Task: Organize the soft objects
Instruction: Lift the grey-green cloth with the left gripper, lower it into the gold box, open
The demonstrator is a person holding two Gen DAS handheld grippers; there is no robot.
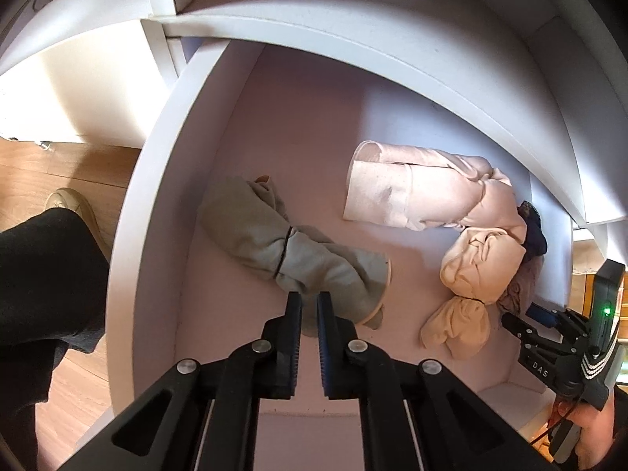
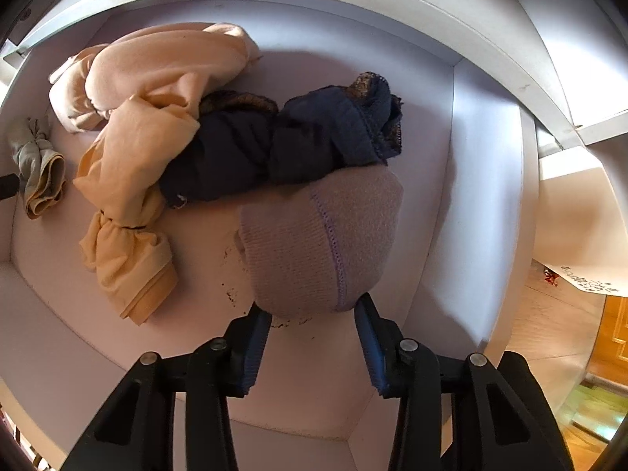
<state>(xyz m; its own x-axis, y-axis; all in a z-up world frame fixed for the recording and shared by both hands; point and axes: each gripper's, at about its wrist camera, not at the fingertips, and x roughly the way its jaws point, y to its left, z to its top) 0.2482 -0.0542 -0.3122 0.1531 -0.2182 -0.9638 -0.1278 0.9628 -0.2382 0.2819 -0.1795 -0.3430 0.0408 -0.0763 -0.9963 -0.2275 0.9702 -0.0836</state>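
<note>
My left tool [image 1: 309,302] is clenched with nothing between its pads, hanging over the open white drawer [image 1: 157,165]. Just beyond its tips lies the grey-green bundle [image 1: 290,243], tied round the middle with a dark band. Farther ahead and to its right sits the folded pale pink cloth [image 1: 400,192], and right of that the peach bundle [image 1: 475,271], with a dark navy piece [image 1: 533,231] tucked behind it. At the far right edge my other hand [image 1: 592,431] holds the right tool.

My right tool [image 2: 312,314] points down into the same drawer, its pads part-spread on either side of the near end of the mauve knitted piece [image 2: 322,235]; I cannot tell whether they press on it. Beyond the knit lies the navy lace-edged bundle [image 2: 274,145], and to the tool's left the peach bundle [image 2: 129,180], with the grey-green bundle [image 2: 39,168] at the far left.
</note>
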